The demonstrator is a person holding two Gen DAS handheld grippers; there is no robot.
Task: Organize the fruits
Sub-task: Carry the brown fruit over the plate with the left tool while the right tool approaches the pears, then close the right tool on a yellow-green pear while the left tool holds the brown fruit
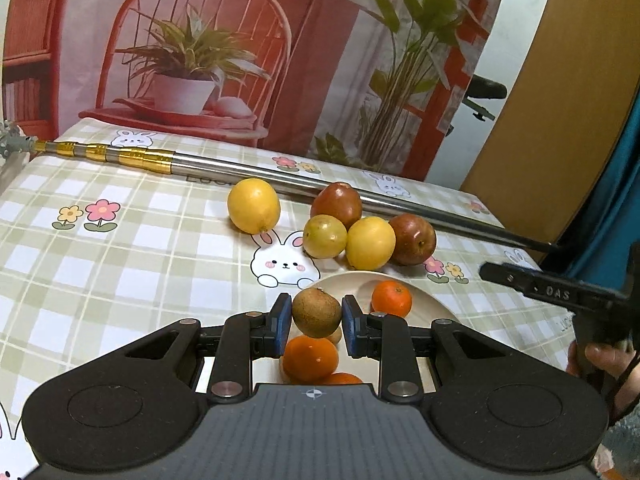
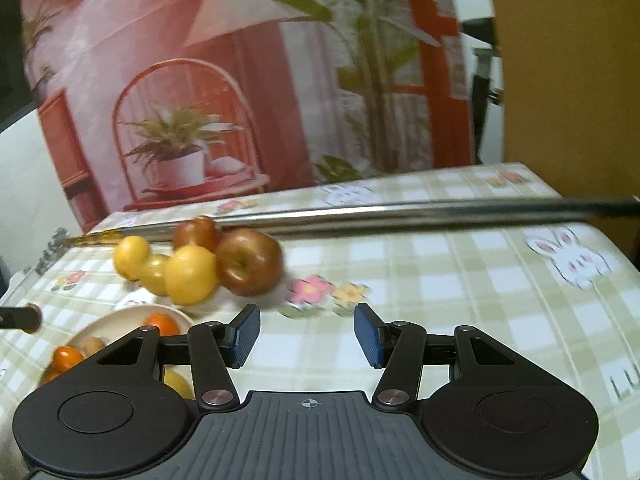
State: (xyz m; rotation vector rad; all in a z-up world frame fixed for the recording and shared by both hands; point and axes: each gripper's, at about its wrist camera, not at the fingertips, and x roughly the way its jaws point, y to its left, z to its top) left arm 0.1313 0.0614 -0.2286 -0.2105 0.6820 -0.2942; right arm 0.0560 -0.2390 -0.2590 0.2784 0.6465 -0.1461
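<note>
Far left in the left wrist view: a telescopic pole (image 1: 280, 178), gold-banded at its left end, slanting across the checked tablecloth (image 1: 120, 264) toward the right edge. Just in front of the pole, a lone lemon (image 1: 253, 205), well apart from the plate. Right of that, a tight cluster touching one another: a greenish-yellow fruit (image 1: 324, 236), a red fruit (image 1: 337, 204) behind it against the pole, a second lemon (image 1: 370, 243), then an apple (image 1: 412, 239). Nearer the camera, a cream plate (image 1: 434, 306) holding an orange (image 1: 391, 298) toward its back and another orange (image 1: 310, 358) directly under the fingers, with one more orange edge showing lower down. Left gripper (image 1: 316, 320) clamped on a brown fruit (image 1: 316, 312), blue pads pressing both sides, held above the plate and over the nearer orange. Far right, the other tool's black body and a hand (image 1: 600, 360) around its handle. In the blurred right wrist view, left to right: plate (image 2: 116, 320) at lower left with oranges and a brownish fruit, the same cluster behind it with the apple (image 2: 250, 266) at its right end, then the right gripper (image 2: 307, 334), jaws parted with nothing between them, over bare cloth beside printed flowers, pole (image 2: 400, 214) running behind.
</note>
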